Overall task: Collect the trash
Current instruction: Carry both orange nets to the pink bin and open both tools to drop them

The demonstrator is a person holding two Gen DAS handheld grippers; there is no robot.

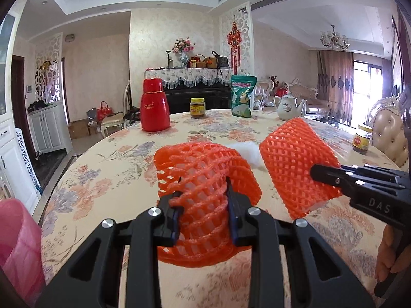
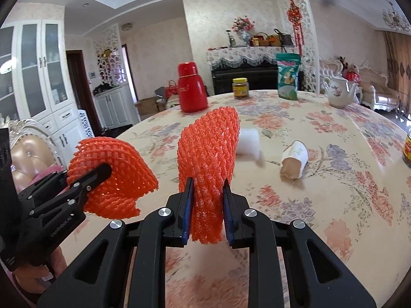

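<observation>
1. Grippers first: the left gripper (image 1: pixel 203 200) is clamped on an orange foam net (image 1: pixel 205 177), jaws only a little apart with the mesh bunched between the pads. The right gripper (image 2: pixel 207 200) is pinched nearly shut on a second orange net (image 2: pixel 209 151), which stands up flattened from its jaws. Both nets are held up off the floral table (image 2: pixel 334 179), just beside each other.

2. What could go wrong, imo: that foam mesh is squishy and light. The left grip only has a crumpled edge, so a quick swing could let the net slide out. The two nets could also snag on each other if the hands drift together.

3. Still on the table: a white foam piece (image 2: pixel 248 142) and a crumpled paper cup (image 2: pixel 294 160), probably next in line.

4. Containers: a pink bag-looking thing (image 1: pixel 18 243) shows at the left table edge, maybe the trash bag, can't see inside. There's a red thermos (image 1: pixel 154 109), two yellow-lidded jars (image 1: pixel 197 107) with brownish stuff, a green snack bag (image 1: pixel 242 95) and a lidded teapot (image 1: pixel 289 107); contents unknown.
</observation>
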